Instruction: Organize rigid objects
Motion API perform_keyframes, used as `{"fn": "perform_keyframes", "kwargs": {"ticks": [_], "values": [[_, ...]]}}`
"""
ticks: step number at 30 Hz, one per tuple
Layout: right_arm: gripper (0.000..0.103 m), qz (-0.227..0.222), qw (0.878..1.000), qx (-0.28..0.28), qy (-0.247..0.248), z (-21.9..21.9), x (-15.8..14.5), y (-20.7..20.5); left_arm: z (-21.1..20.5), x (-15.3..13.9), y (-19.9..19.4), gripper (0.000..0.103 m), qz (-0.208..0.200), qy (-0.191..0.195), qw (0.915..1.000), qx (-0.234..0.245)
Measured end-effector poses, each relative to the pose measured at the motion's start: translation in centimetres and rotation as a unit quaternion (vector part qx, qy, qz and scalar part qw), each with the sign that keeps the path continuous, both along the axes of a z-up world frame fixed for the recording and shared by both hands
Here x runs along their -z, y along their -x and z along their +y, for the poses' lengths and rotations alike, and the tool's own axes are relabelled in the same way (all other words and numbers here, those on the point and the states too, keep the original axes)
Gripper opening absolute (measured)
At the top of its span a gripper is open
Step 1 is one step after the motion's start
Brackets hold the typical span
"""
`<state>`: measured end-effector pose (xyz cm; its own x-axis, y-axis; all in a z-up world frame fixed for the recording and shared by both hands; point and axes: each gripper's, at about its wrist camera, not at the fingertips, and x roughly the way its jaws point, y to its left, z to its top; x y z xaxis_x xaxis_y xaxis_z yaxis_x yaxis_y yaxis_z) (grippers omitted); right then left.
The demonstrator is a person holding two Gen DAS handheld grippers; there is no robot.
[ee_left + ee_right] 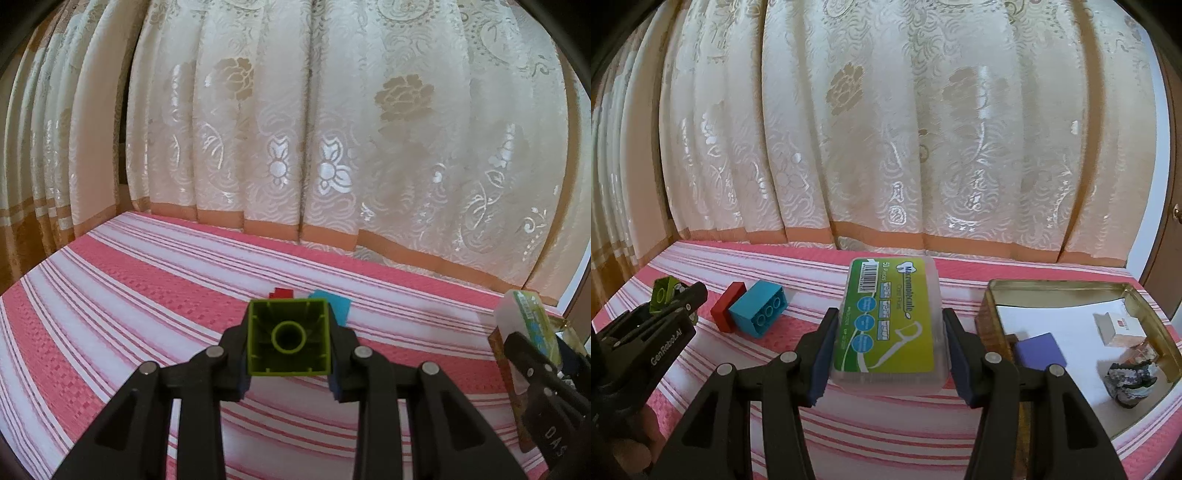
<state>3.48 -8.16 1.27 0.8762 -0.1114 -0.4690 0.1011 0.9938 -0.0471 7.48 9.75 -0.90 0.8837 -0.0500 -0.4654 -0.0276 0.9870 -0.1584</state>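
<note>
My left gripper (pixel 290 345) is clamped on a lime-green building brick (pixel 289 338), held off the cloth with its hollow underside and centre tube facing my camera. From the right wrist view I see that same left gripper (pixel 670 295) at the far left, the green brick (pixel 665 293) pinched at its tip above the striped pink-and-white tablecloth (pixel 905 417).

My right gripper (pixel 888 343) grips a clear plastic box of dental floss picks (pixel 890 321), its green-and-yellow label facing up, both blue pads pressed against its long sides. It is lifted clear of the cloth.

On the cloth between the two grippers lie a red brick (pixel 727 312) and a blue brick (pixel 759 314), touching each other, the blue one on its side with its studs toward me.

To the right sits an open metal tin (pixel 991 295). Inside it I make out a purple block (pixel 1039 349), a small white carton (pixel 1115 326) and a dark crumpled item (pixel 1130 380) I cannot identify.

A cream floral curtain (pixel 886 129) hangs behind the table.
</note>
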Motion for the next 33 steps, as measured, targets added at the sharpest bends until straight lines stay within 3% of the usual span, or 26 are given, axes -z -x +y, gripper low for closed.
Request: {"fn": "perform_keyframes", "kwargs": {"ticks": [33], "values": [[0.057,-0.040,0.998,0.047,-0.020,-9.0,-2.0,3.7,-11.9,-1.6,3.8,0.030,-0.033,-0.008,0.9979,0.056]]}}
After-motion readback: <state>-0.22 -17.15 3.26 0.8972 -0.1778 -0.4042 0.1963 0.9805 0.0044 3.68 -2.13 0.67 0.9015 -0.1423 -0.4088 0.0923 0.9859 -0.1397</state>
